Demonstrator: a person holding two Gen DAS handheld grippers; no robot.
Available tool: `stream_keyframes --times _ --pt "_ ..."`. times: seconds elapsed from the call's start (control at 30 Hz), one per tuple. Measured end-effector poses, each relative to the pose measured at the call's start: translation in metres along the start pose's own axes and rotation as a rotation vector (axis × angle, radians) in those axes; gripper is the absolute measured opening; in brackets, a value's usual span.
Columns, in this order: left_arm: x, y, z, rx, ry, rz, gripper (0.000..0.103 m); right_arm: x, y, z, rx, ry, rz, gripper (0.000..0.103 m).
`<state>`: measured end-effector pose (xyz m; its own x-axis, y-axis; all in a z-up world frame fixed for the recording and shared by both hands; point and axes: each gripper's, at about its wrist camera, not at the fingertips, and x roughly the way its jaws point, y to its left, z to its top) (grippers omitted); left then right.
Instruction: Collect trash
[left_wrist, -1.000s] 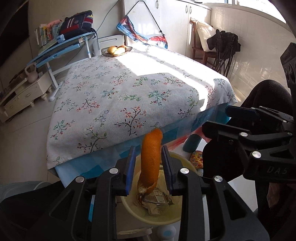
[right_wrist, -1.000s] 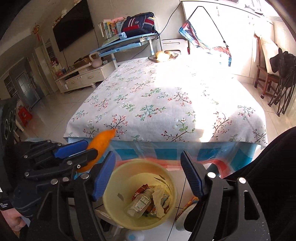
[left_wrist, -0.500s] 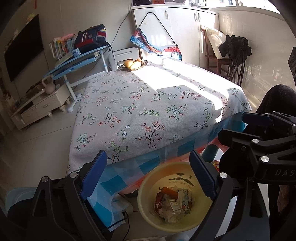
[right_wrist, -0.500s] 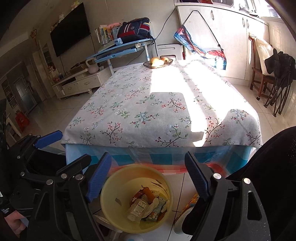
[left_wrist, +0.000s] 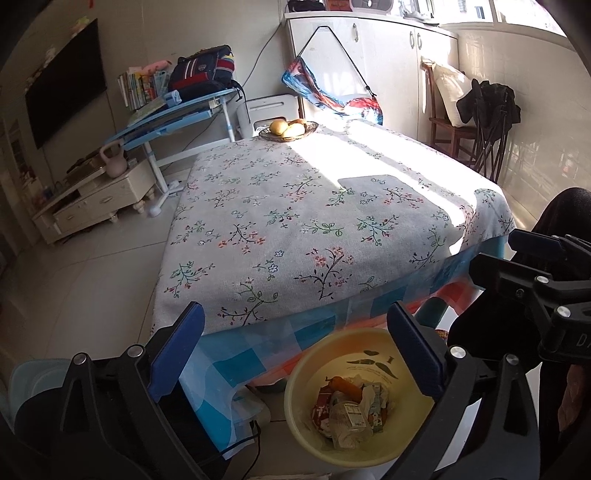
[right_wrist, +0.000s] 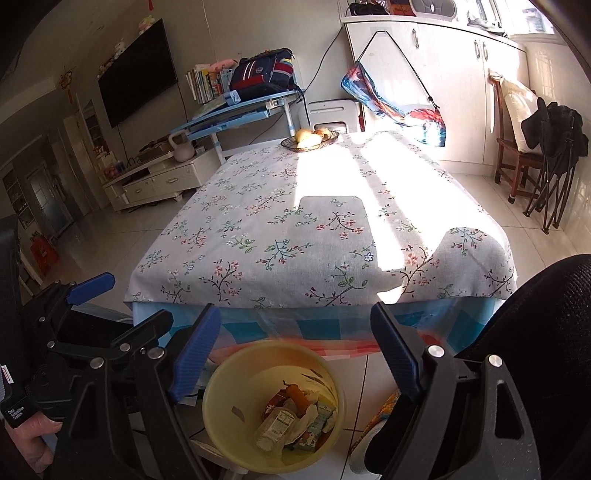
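Trash (left_wrist: 349, 408) — orange peel, wrappers, clear bottle — heaped in round yellow plastic bin (left_wrist: 306, 376) on pale tiled floor, below floral-clothed table (left_wrist: 295, 229). Left gripper (left_wrist: 295, 354) opening, empty; right gripper (right_wrist: 295, 350) agape. Bin's base cut off.

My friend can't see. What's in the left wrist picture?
The left gripper is opening with nothing between its fingers, above a yellow bin holding an orange peel and wrappers. Behind is a flowery table with a fruit basket.

My pads (left_wrist: 177, 350) are blue; the bin (left_wrist: 303, 373) yellow; the cloth (left_wrist: 295, 221) grey, flowered, its edge blue-checked.
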<state>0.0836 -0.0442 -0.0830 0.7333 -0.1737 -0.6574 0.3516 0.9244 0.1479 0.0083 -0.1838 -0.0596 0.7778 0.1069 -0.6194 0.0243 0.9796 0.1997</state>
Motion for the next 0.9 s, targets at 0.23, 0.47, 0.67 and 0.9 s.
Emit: stream_keyframes --times 0.23,0.47,0.67,0.9 --pt "0.001 0.001 0.001 -0.011 0.002 0.024 0.096 0.000 0.001 -0.001 -0.012 0.005 -0.003 0.081" --pt "0.000 0.009 0.003 -0.051 -0.004 0.032 0.096 0.002 0.004 -0.001 -0.027 0.014 -0.004 0.083" --pt "-0.002 0.014 0.004 -0.080 -0.019 0.031 0.096 0.003 0.006 -0.002 -0.038 0.023 -0.003 0.083" --pt "-0.006 0.013 0.006 -0.077 -0.037 0.031 0.096 0.002 0.010 -0.003 -0.054 0.019 -0.003 0.084"
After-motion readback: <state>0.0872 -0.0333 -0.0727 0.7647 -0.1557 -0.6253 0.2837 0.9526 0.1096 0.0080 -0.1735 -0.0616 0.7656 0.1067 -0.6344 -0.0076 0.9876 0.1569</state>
